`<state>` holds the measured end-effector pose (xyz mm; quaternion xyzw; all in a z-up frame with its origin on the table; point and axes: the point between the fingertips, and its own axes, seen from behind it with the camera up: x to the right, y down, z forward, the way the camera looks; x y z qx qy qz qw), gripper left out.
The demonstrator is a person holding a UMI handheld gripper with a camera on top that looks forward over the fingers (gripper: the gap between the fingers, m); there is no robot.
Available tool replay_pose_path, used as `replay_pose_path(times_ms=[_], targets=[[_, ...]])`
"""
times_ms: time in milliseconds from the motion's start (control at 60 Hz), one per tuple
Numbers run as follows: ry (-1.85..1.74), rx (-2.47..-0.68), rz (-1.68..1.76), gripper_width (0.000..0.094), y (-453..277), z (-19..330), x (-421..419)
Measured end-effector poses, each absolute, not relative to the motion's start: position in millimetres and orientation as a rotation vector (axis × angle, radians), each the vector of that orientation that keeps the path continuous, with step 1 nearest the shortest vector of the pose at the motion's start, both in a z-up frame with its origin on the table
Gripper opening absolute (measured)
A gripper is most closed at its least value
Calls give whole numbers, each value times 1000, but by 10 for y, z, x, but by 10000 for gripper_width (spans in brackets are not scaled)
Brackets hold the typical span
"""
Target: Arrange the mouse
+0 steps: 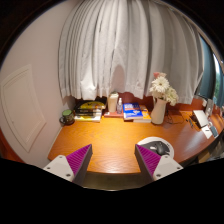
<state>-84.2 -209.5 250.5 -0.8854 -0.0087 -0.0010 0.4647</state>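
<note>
- Two pink pads flank a wide gap: the hand-held gripper is spread open and carries nothing, held above the near part of the wooden bench.
- No mouse can be made out with certainty. A pale rounded object lies on the bench just beyond the right-hand finger; it may be the mouse, but I cannot tell.
- Beyond the fingers, along the far side of the bench, stand a stack of books, a blue book and a white vase with flowers; white curtains hang behind them. A laptop-like object sits toward the far right.
- Judging from this, the step in hand is the approach: nothing is grasped and the arranging has not begun.
- The next move probably calls for swinging the gripper toward the pale object at the right, lowering so that the fingers straddle it, then closing on its sides.
</note>
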Motion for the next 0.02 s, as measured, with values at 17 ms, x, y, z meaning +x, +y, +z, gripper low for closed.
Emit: replay_pose_path(times_ms=[17], targets=[[-17, -2174, -3, 860, -2097, 2505, -844]])
